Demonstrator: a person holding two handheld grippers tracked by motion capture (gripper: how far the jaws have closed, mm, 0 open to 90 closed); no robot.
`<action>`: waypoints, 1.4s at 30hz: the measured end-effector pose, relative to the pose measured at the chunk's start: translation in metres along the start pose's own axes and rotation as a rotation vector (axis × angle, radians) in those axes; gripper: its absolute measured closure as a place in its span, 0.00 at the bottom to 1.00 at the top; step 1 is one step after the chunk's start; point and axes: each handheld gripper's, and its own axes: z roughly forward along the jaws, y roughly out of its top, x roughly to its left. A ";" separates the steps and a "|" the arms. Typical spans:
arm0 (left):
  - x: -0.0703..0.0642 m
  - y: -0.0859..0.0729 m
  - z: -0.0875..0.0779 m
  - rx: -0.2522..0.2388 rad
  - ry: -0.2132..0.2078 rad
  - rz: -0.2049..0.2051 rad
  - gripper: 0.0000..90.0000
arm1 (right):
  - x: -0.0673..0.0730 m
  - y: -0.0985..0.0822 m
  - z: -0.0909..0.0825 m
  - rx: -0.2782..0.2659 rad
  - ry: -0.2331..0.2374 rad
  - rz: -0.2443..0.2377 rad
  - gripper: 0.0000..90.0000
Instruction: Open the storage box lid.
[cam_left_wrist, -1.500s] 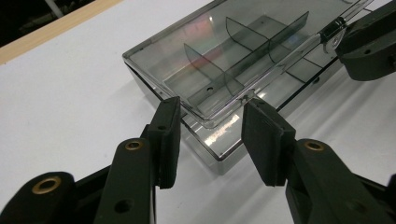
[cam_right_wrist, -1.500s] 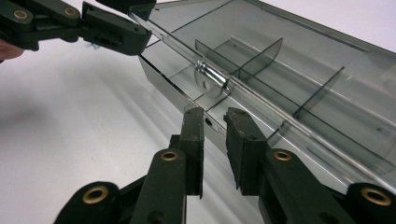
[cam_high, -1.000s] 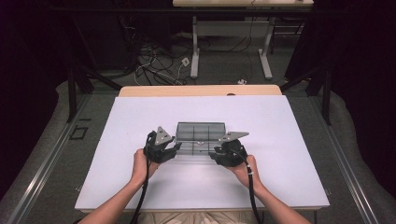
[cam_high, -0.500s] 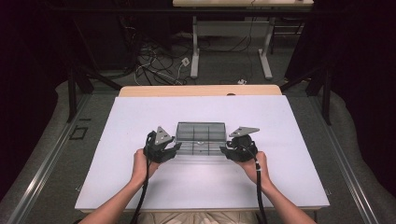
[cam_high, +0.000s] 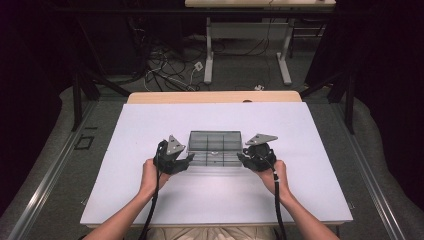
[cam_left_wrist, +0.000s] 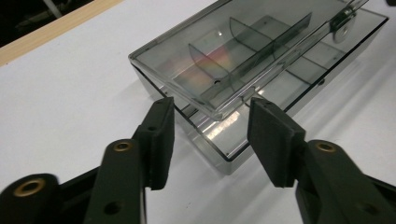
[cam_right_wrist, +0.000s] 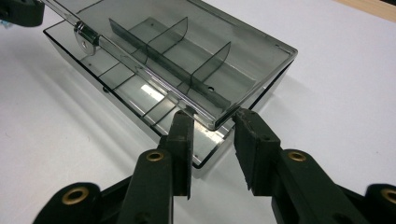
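Observation:
A smoky clear compartment box (cam_high: 215, 145) lies on the white table (cam_high: 150, 125), its lid (cam_left_wrist: 261, 51) slightly raised over the base (cam_left_wrist: 219, 154). My left gripper (cam_high: 189, 159) sits at the box's left end. Its jaws have just been opening and now straddle the lid's near corner (cam_left_wrist: 219, 114) with a gap on both sides, so the left gripper (cam_left_wrist: 212, 135) is open. My right gripper (cam_high: 242, 157) is at the right end. Its jaws have just been closing, and the right gripper (cam_right_wrist: 212, 140) has its pads (cam_right_wrist: 183, 135) against the lid's corner (cam_right_wrist: 215, 122).
Dividers (cam_right_wrist: 205, 70) split the box into several cells, which look bare. A wooden strip (cam_high: 215, 96) runs along the table's far edge. Beyond it are desk legs (cam_high: 210, 60) and loose cables (cam_high: 165, 65) on the floor.
My right hand and gripper have shifted a little to the right, toward the box's right end. The left hand and the box have stayed in place.

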 end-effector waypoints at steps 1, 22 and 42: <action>0.000 0.000 0.001 0.001 0.008 0.004 0.53 | 0.000 0.000 0.000 -0.009 0.001 0.001 0.76; 0.005 0.012 0.000 -0.028 0.006 0.048 0.69 | -0.008 0.010 -0.002 -0.005 -0.014 -0.014 0.62; 0.024 0.042 -0.005 0.031 -0.026 0.098 0.75 | -0.016 0.041 -0.006 -0.005 -0.007 -0.073 0.71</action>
